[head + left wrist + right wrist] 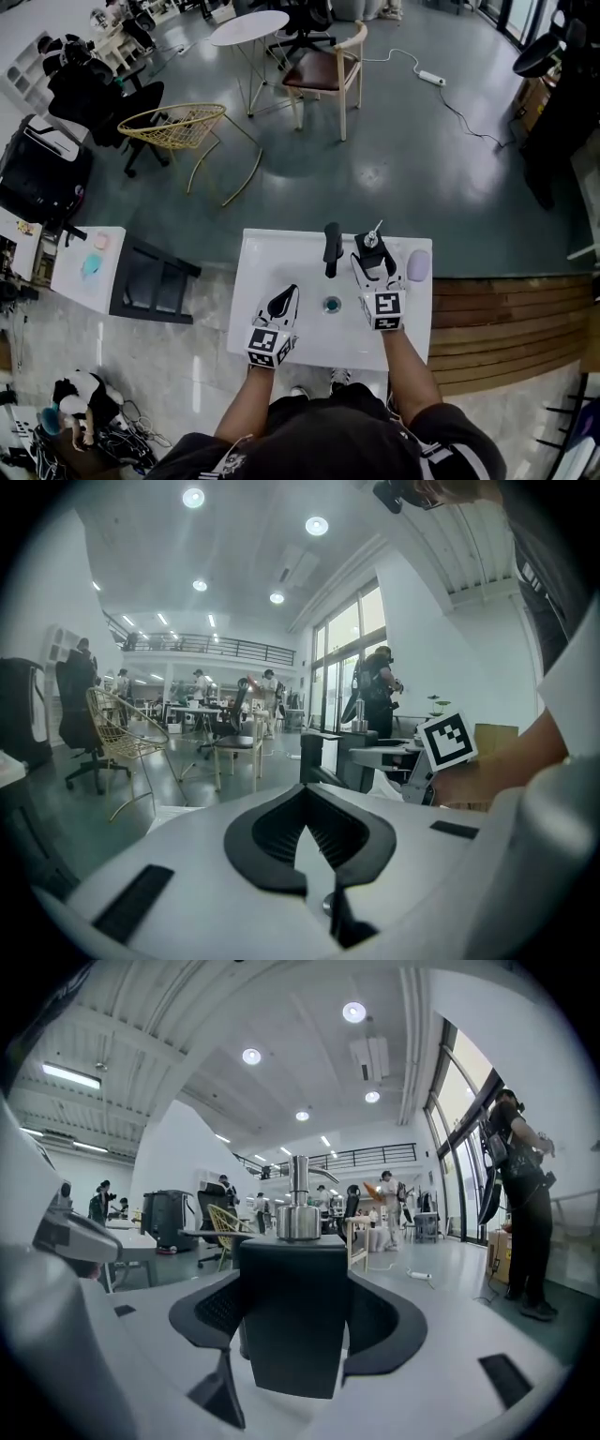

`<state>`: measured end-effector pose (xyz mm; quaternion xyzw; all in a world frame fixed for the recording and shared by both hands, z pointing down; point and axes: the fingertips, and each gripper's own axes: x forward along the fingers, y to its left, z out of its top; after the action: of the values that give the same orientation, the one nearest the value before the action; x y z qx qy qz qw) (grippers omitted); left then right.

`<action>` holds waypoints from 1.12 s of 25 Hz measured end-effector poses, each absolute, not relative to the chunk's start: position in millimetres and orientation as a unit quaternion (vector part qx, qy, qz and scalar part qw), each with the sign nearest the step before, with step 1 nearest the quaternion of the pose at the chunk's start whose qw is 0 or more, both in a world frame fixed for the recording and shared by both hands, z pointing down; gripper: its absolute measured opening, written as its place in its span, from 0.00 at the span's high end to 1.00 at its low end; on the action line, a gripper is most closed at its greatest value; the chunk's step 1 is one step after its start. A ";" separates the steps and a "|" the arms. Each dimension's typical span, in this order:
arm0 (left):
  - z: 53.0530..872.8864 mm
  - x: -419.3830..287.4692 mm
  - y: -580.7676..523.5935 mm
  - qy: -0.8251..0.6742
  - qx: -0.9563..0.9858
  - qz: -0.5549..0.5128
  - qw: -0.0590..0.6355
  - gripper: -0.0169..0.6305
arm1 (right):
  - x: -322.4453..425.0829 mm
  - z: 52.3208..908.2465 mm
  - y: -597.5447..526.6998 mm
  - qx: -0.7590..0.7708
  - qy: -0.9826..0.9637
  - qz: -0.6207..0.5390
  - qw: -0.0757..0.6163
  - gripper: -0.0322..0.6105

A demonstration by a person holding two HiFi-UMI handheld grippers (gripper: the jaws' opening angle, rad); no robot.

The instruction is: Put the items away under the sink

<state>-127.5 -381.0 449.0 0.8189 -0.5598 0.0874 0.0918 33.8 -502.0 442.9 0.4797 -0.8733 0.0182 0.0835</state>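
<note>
The left gripper (289, 294) is held over the white sink basin (258, 253), its jaws pressed together on nothing. Right of the black tap (332, 247), the black square soap dispenser with a steel pump (292, 1316) is clamped between the jaws of the right gripper (373, 262). It is best kept upright and firmly gripped while being lowered under the sink.
</note>
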 end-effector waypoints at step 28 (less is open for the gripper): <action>404.5 -184.6 -136.8 -0.482 0.873 0.050 0.055 0.98 | -31.7 350.3 -181.4 0.539 -0.842 -0.011 0.015 0.44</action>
<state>-184.6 -136.8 404.5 0.8729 -0.4821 0.0498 0.0555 -31.7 -181.4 350.3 0.5389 -0.8422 -0.0108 0.0149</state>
